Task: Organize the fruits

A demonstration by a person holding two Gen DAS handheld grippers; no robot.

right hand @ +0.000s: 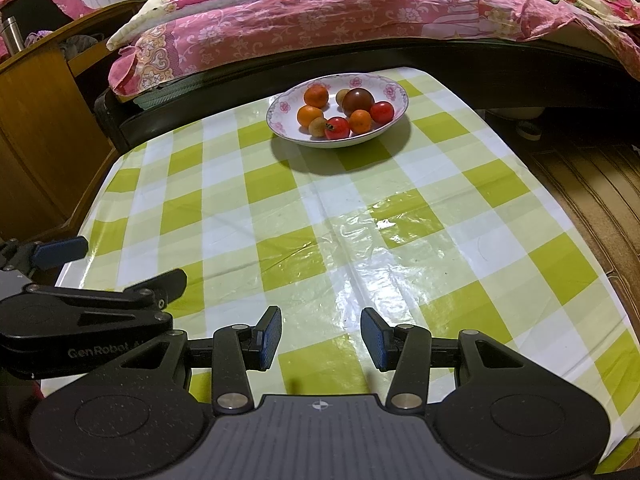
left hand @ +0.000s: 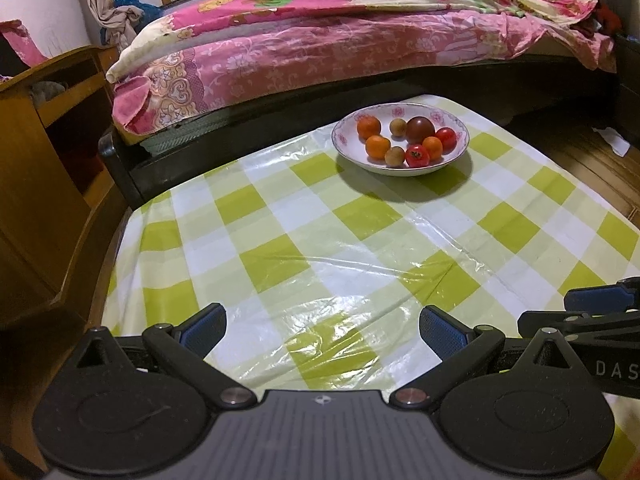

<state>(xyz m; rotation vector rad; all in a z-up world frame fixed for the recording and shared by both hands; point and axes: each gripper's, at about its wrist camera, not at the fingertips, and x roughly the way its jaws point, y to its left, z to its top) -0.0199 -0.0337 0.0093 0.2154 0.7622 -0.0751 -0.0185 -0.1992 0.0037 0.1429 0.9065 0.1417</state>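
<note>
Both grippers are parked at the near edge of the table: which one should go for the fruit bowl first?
Right, marginally. In its own view the white floral-rimmed bowl lies almost straight ahead of the open right gripper; from the open left gripper it sits off to the right. Both are far from it and empty.

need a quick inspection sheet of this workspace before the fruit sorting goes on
surface: table under a glossy green and white checked plastic cloth, creased, bare in front of both grippers
job's things: white shallow bowl with pink flower rim at the far end, holding three oranges, two red tomatoes, one dark brown round fruit and two small tan fruits
clutter: nothing seen
grippers: left gripper and right gripper both open, empty
cables: nothing seen
surroundings: bed with pink floral quilt behind; wooden cabinet beside it
</note>
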